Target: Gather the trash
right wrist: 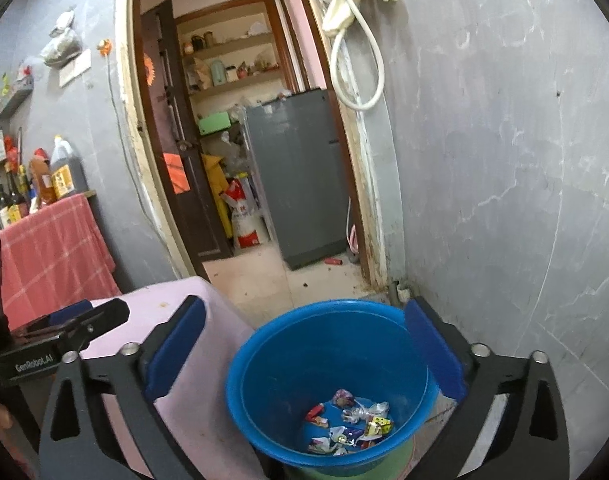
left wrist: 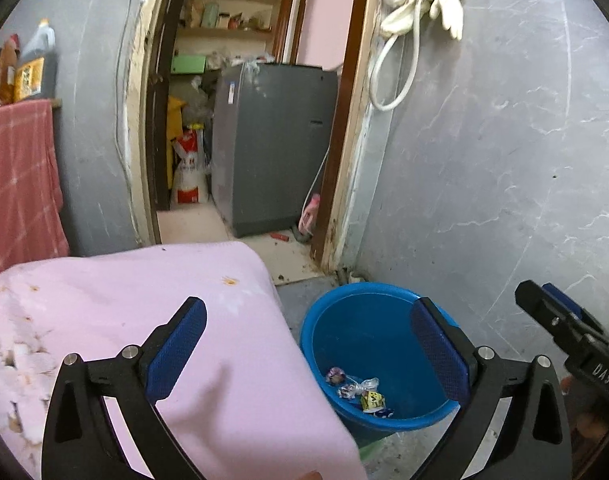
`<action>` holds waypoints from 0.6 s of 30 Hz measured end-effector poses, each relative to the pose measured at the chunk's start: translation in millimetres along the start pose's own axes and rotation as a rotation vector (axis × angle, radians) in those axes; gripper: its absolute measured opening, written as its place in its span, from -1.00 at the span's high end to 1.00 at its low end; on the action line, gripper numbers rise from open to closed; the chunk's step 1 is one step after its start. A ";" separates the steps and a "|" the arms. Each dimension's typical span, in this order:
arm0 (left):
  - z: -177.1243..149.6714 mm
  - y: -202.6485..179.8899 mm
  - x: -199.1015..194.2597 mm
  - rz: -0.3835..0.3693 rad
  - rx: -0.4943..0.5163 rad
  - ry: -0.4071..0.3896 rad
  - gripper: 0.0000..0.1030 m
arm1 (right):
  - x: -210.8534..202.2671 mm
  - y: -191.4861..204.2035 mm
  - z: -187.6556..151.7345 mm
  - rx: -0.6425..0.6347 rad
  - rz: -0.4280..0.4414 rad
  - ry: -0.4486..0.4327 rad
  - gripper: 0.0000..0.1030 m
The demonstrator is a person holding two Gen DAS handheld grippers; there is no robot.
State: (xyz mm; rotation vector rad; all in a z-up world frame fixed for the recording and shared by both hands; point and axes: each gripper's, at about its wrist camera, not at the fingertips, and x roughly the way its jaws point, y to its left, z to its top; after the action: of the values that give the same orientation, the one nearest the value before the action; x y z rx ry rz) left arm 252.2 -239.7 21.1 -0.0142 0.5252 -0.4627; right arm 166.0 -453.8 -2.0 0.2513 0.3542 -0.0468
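A blue plastic bucket (left wrist: 368,336) stands on the floor beside a table under a pink cloth (left wrist: 144,304). Several crumpled candy wrappers (left wrist: 360,394) lie at its bottom; they also show in the right wrist view (right wrist: 348,424), inside the bucket (right wrist: 328,344). My left gripper (left wrist: 316,344) is open and empty, held over the table's right edge and the bucket's left side. My right gripper (right wrist: 304,352) is open and empty, straight above the bucket. The right gripper shows at the right edge of the left wrist view (left wrist: 556,320); the left one shows at the left of the right wrist view (right wrist: 84,320).
A grey marbled wall (left wrist: 504,160) rises to the right of the bucket. An open doorway behind leads to a grey appliance (left wrist: 272,140) and shelves. A red checked cloth (left wrist: 16,176) hangs at the left under bottles (right wrist: 44,180). A hose and gloves (left wrist: 424,12) hang on the wall.
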 end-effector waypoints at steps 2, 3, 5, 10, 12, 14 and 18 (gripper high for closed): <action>-2.9 0.0 -14.8 0.008 0.009 -0.019 -0.94 | -11.8 7.2 -0.1 -0.013 0.007 -0.016 -1.00; -4.1 0.8 -21.9 0.009 0.013 -0.027 -0.94 | -17.0 9.8 -0.6 -0.020 0.009 -0.022 -1.00; -6.1 2.3 -33.2 0.014 0.012 -0.047 -0.95 | -29.3 16.0 -1.7 -0.035 0.011 -0.037 -1.00; -10.5 2.1 -66.7 0.023 0.007 -0.089 -0.97 | -57.6 27.5 -4.5 -0.042 0.018 -0.080 -1.00; -14.1 0.6 -79.9 0.035 0.011 -0.101 -0.97 | -69.6 32.3 -7.4 -0.048 0.021 -0.094 -1.00; -18.9 -0.6 -90.1 0.048 0.019 -0.110 -0.97 | -81.2 37.3 -10.0 -0.058 0.021 -0.108 -1.00; -31.7 -3.1 -112.0 0.066 0.026 -0.129 -0.97 | -102.4 46.9 -19.2 -0.097 0.019 -0.133 -1.00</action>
State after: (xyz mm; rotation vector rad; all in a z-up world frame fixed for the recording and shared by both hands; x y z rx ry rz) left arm 149.8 -191.0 47.8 -0.0012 0.3917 -0.4010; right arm 67.8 -403.4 27.3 0.1545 0.2210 -0.0276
